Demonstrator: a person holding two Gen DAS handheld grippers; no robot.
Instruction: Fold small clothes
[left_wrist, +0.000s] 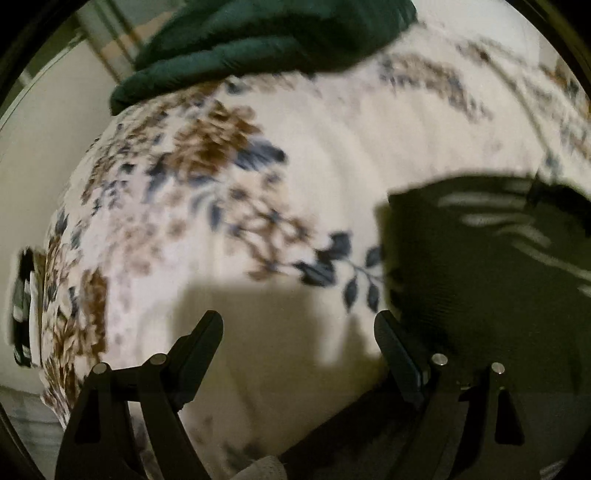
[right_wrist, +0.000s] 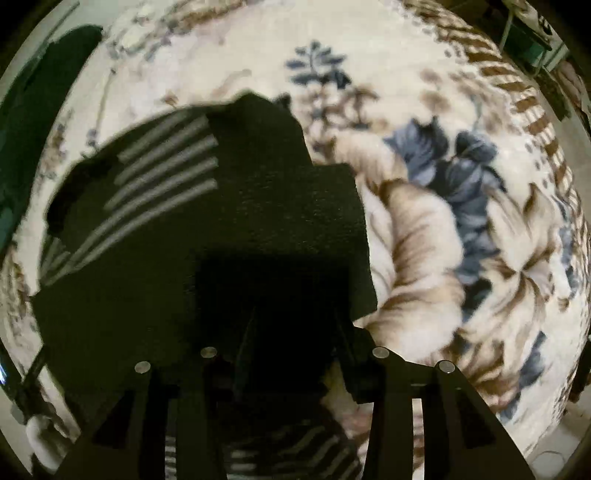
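Floral blanket, blurred striped object

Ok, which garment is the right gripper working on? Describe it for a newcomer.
Start from the floral blanket covering the surface. On it, directly ahead of the right gripper, lies a dark garment. Pale grey stripes set it apart from the plain green cloth at the far left.

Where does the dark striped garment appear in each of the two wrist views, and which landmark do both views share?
Left wrist: the striped garment lies at the right edge, just right of the open left tongs.
Right wrist: it fills the centre and left, directly ahead of the right tongs, whose tips are lost in shadow.
Shared landmark: the floral blanket under it; a green cloth also shows in both.
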